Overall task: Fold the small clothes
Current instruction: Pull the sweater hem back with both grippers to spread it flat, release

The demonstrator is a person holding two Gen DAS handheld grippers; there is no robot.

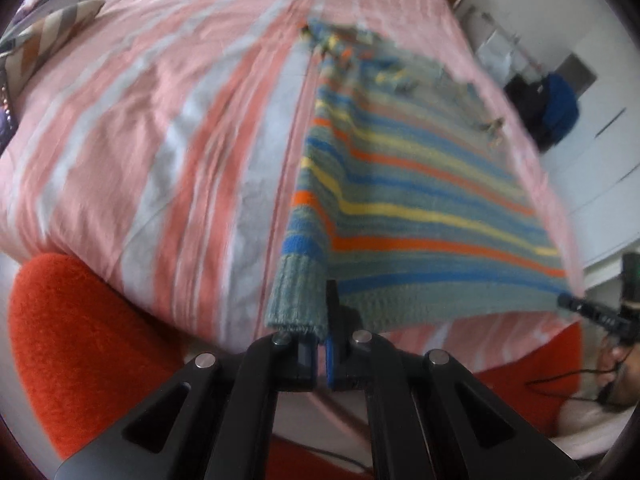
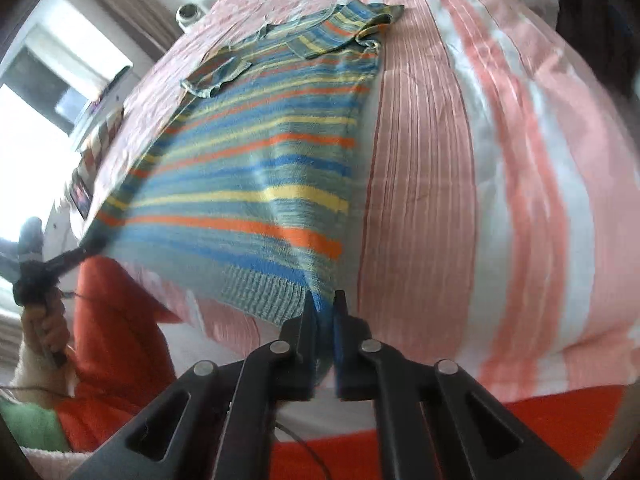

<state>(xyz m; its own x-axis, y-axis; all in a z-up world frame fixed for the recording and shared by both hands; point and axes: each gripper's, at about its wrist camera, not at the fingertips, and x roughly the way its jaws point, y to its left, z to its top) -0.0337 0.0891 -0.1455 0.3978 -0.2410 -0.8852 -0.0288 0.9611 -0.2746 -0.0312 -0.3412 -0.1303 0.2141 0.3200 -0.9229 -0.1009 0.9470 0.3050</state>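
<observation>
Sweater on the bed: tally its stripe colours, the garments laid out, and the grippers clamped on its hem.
Stripe colours on the striped sweater: 3 (blue, yellow, orange, on grey-green)
Garments on the bedspread: 1
Grippers shut on the hem: 2, left gripper, right gripper
Total: 6

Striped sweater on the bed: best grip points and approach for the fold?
Take the striped sweater by the ribbed hem, one corner per tongs, coming in from the foot of the bed. The hem is its straight near edge; both left tongs and right tongs already pinch there.
</observation>
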